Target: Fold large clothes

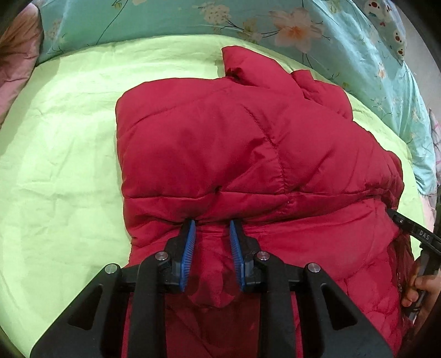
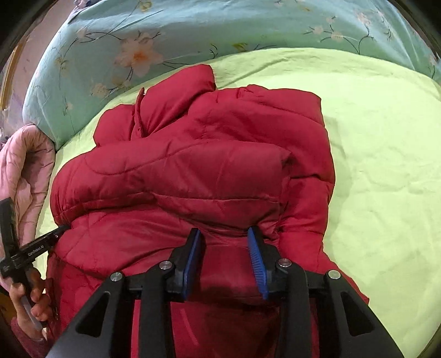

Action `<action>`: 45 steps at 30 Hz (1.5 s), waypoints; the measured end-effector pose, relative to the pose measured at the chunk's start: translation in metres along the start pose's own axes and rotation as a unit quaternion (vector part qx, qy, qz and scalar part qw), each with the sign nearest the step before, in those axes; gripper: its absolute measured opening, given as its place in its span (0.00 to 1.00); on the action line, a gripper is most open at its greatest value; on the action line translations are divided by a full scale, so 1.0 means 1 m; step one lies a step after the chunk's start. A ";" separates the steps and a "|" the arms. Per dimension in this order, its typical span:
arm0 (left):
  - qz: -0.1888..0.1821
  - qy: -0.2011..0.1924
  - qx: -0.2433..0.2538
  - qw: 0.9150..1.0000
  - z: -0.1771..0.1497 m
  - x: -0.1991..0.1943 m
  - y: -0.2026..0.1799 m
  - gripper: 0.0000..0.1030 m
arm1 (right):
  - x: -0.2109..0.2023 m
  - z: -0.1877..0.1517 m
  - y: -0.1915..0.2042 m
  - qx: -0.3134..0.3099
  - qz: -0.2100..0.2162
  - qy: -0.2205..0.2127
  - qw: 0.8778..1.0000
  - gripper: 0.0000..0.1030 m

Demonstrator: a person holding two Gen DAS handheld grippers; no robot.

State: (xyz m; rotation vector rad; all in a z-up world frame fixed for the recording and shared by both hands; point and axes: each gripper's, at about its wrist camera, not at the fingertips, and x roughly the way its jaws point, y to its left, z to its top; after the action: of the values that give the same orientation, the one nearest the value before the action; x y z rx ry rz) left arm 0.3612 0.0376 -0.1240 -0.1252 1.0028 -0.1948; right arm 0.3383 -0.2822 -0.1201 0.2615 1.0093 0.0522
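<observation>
A red padded jacket (image 1: 234, 143) lies partly folded on the bed, its upper half doubled over toward me and its collar at the far end. My left gripper (image 1: 212, 223) sits at the near edge of that fold, its blue pads closed on a bunch of red fabric that bulges between them. In the right wrist view the same jacket (image 2: 206, 154) fills the middle. My right gripper (image 2: 223, 232) stands at the fold edge further right, its jaws parted wider, with fabric lying loosely between them. Each view catches the other gripper's black finger at its side edge.
A light green sheet (image 1: 60, 165) covers the bed around the jacket (image 2: 386, 165). A teal floral quilt (image 1: 193, 19) is bunched along the far side. A pink quilted cloth (image 2: 27, 165) lies at the left. A person's hand (image 2: 27, 297) grips the left tool's handle.
</observation>
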 end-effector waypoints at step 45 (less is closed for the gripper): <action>0.004 -0.025 -0.045 0.999 -0.180 -0.157 0.036 0.57 | -0.200 -0.188 -0.009 0.030 0.022 -0.080 0.996 0.66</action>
State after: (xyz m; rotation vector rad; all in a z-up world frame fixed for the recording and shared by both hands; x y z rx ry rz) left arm 0.1308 0.1050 -0.0976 -0.2078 0.9614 -0.1392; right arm 0.0725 -0.2870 -0.0512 0.3376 0.8465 0.0396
